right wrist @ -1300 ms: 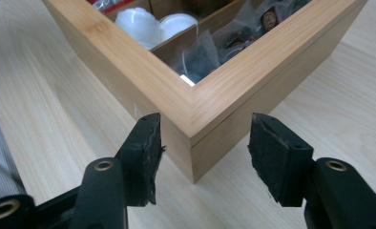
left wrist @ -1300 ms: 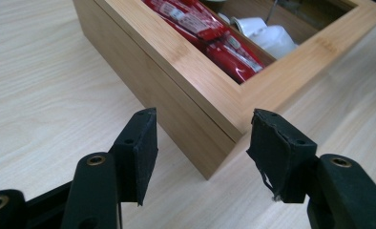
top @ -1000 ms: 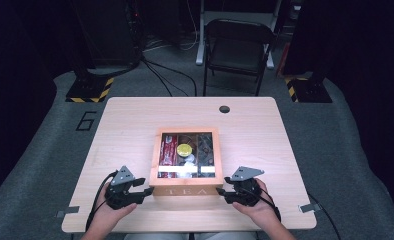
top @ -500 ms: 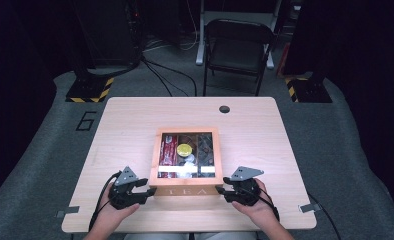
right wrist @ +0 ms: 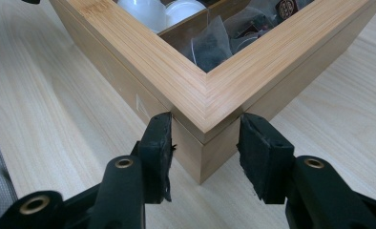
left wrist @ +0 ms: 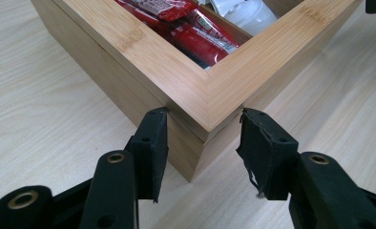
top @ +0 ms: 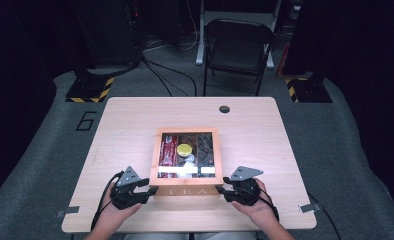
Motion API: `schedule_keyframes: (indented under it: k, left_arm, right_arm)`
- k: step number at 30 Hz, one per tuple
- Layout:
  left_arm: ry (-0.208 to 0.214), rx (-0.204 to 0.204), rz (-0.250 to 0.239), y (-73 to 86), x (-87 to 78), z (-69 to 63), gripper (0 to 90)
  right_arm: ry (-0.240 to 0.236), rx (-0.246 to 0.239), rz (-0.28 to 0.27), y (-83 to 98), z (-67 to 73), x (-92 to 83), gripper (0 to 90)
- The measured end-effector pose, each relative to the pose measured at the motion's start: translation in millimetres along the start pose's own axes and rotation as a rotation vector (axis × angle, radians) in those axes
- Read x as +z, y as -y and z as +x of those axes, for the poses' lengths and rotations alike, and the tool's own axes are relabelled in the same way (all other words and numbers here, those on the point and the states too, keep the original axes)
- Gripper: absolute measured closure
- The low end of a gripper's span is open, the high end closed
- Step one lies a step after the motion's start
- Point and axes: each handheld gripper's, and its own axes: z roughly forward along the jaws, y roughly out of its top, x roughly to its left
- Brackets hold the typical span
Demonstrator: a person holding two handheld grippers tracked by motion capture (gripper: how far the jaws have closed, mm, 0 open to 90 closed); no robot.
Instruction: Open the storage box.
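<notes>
A wooden tea box (top: 187, 159) with a glass-windowed lid is seen near the front middle of the light wood table (top: 265, 130), the word TEA showing on its near wall. The left gripper (top: 146, 189) is held by the left hand (top: 116, 210) at the box's near left corner, and the right gripper (top: 226, 187) by the right hand (top: 252, 205) at the near right corner; both hands rest low on the table edge. In the left gripper view the box corner (left wrist: 206, 129) is straddled by the two black jaws, one on each wall just under the lid's rim; the left jaw touches the wood, while contact on the other side appears likely but cannot be told for certain from this angle. These jaws have just been closing in, with the corner between them. In the right gripper view the other corner (right wrist: 203, 131) is bracketed the same way, the pads (right wrist: 158, 143) set against the walls below the lid, so a clamp on the box is read there. Red packets (left wrist: 195, 36) are visible through the lid on the left side, white pods (right wrist: 164, 12) in the middle and dark tea bags (right wrist: 210, 45) on the right. A yellow round item (top: 184, 149) lies in the centre compartment. A folding chair (top: 237, 47) stands beyond the table's far edge.
</notes>
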Motion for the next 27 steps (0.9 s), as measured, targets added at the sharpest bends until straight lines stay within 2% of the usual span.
schedule_keyframes:
  k: [8,10,15,21,27]
  left_arm:
    - [0.010,-0.023,-0.021,-0.3,-1.8,0.2,54.8]
    - [0.025,-0.028,-0.013,-1.1,-3.0,0.9,54.8]
    - [0.028,-0.037,-0.021,-3.0,-4.6,1.0,54.8]
    - [-0.001,-0.024,-0.036,-8.0,-6.1,-0.6,56.9]
    - [-0.001,-0.035,-0.049,-15.3,-9.1,-0.4,56.6]
  right_arm:
    - [-0.001,0.008,-0.014,-0.9,0.2,-2.5,55.7]
    - [0.001,0.012,-0.018,-1.2,0.5,-3.0,55.7]
    - [0.001,0.011,-0.027,-2.1,0.6,-4.5,55.9]
    - [0.011,0.020,-0.052,-5.2,0.9,-8.2,56.9]
    - [0.013,0.030,-0.066,-11.0,0.6,-10.9,57.0]
